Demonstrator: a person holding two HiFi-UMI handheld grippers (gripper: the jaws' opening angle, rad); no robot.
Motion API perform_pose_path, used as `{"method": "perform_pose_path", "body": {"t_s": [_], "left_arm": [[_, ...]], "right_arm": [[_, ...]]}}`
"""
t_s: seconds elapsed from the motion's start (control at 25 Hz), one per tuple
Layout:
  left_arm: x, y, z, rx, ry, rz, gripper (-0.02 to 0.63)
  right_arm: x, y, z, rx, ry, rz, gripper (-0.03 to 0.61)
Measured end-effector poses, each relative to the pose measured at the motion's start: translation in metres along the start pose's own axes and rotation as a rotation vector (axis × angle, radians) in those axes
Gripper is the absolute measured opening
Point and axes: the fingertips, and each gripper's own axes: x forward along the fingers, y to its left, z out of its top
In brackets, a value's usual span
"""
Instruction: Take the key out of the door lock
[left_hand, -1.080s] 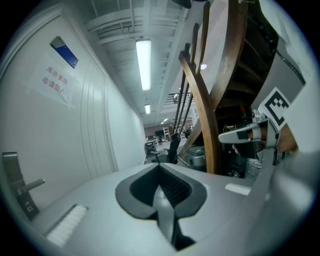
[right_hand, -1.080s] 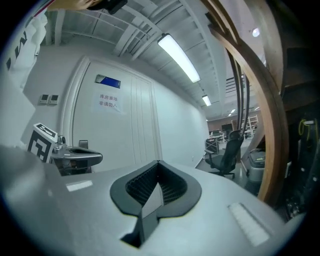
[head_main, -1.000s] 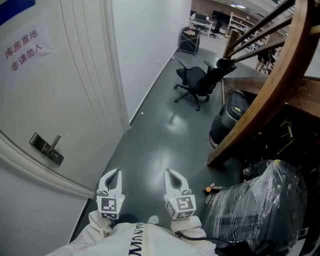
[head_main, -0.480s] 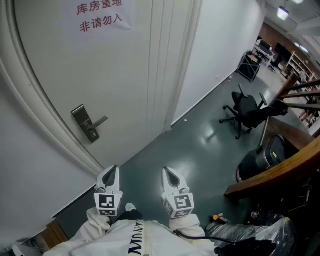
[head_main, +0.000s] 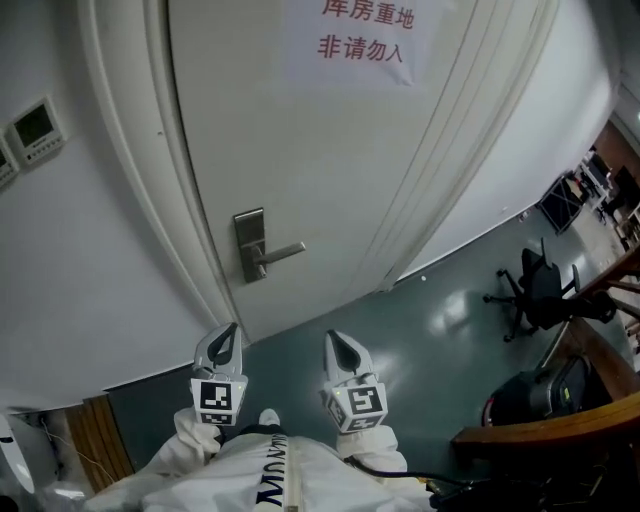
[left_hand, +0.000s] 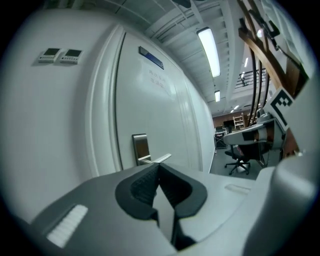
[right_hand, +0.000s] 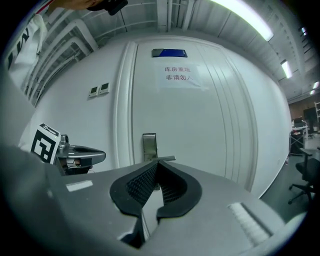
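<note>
At near bottom of head view, left gripper (head_main: 229, 334) and right gripper (head_main: 333, 340) sit side by side, apart from each other, both aimed at white door (head_main: 330, 150). Left gripper jaws together, nothing between the pads. Right gripper jaws together too, empty. Metal lock plate (head_main: 250, 245) is on door's left edge, far of the grippers and well apart from both, roughly in line with left gripper. Lever handle (head_main: 283, 252) sticks out to the right from it. Key is too small to make out in any view, so its spot on lock plate can't be told. Paper sign (head_main: 362, 35) with red characters is taped high on door, right of the plate. Blue plaque (right_hand: 170, 52) sits above door in right gripper view. 2 wall control panels (right_hand: 99, 90) are on white wall left of door frame. Dark grey-green floor (head_main: 430, 330) runs off to the right. Black office chair (head_main: 535, 290) stands far right on it, well away from door. Wooden rail (head_main: 545, 428) is at near right corner. White sleeves (head_main: 190, 455) show behind both grippers.
</note>
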Motion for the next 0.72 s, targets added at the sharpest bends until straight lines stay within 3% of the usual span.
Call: {"method": "perform_pose_path", "body": {"t_s": [0.32,0.72], "left_arm": [[-0.012,0.071,-0.014,-0.026,0.020,0.151,0.000],[-0.019,0.088,-0.026,-0.068,0.068,0.303,0.000]], "right_arm": [[0.067,0.039,0.011,-0.039,0.005,0.119,0.000],[0.109,0.045,0.006,-0.042,0.046,0.257,0.000]]}}
